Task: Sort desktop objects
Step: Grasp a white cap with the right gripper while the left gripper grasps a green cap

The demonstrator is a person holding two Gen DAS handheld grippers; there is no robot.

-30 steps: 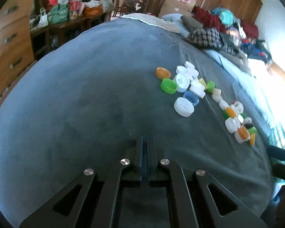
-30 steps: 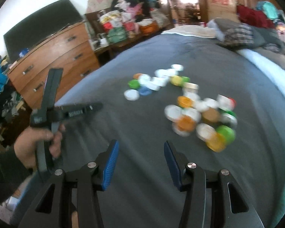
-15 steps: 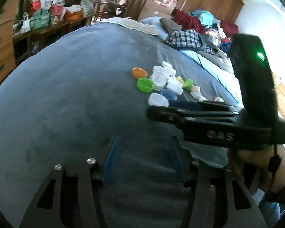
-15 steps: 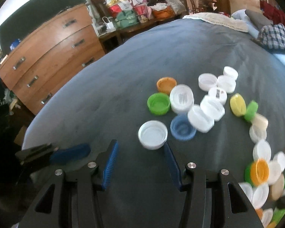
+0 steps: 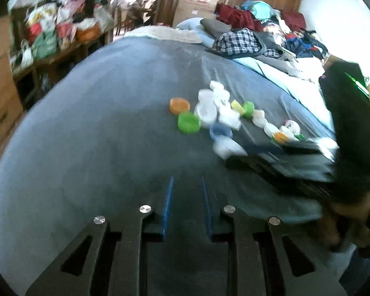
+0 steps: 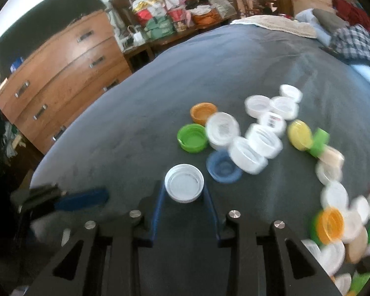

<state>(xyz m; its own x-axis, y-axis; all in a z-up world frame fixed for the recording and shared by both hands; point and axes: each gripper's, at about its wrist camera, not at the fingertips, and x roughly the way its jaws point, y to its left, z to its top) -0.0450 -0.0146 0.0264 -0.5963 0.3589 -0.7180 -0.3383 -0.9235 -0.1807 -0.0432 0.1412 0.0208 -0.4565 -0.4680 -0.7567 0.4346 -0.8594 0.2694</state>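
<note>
White plastic bottle cap (image 6: 184,186) lies open-side up on the grey bed (image 6: 140,113), between the right tool's (image 6: 183,197) wide-spread fingers. Light, stiff and probably slippery; best pinched across its ribbed rim. Left tool (image 5: 186,185) hovers partly open, empty.

right gripper (image 6: 184,194) fingers (image 6: 157,207) flank a white cap (image 6: 184,182)

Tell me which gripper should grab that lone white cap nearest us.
Right. The right gripper is open with the white cap already between its fingertips. The left gripper is open over bare blanket, well short of the caps.
</note>
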